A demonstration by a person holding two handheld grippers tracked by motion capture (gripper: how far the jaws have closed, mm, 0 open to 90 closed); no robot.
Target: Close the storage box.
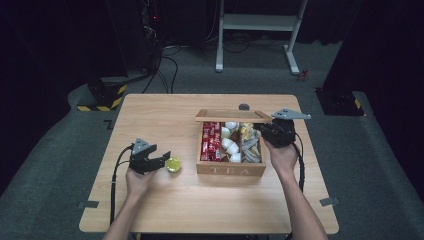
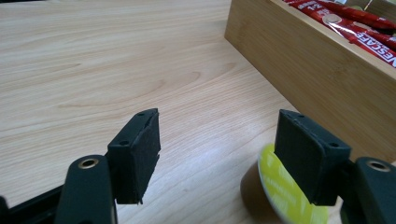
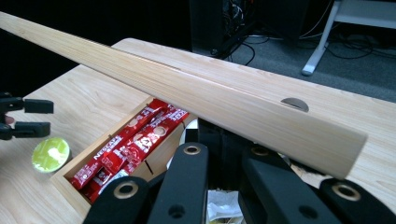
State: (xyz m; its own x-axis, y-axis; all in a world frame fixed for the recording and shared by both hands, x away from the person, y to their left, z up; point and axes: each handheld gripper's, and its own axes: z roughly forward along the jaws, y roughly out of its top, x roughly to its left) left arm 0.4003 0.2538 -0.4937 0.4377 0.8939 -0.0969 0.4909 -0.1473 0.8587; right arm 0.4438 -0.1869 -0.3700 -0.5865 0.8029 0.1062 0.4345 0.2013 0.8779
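- The left gripper (image 1: 161,161) sits low over the bench (image 1: 165,210) at the person's left, its jaws released with a clear gap between the pads (image 2: 140,149).
- The capsule (image 1: 173,164), a small round pod with a yellow-green foil lid, lies on the bench at the tip of the left gripper, just left of the tea box (image 1: 231,170).
- In the left gripper view the capsule (image 2: 280,196) rests on its side, foil lid facing the camera, partly behind the right-hand jaw and just outside the gap rather than centred in it; whether that pad touches it cannot be told.
- The right gripper (image 1: 264,131) is at the far right corner of the tea box; its jaws are clenched on the edge of the wooden lid (image 1: 232,116), which stands raised at the back of the box.
- In the right gripper view the lid (image 3: 196,98) crosses the frame diagonally above the jaws, with a half-round metal catch (image 3: 295,103) on its face.
- That view also shows the red sachets (image 3: 133,147) in the left compartment and, farther off, the capsule (image 3: 50,154) on the bench below the left gripper (image 3: 44,118).
- The high view alone shows the middle compartment of white pods (image 1: 229,142) and the right compartment of pale packets (image 1: 250,145).
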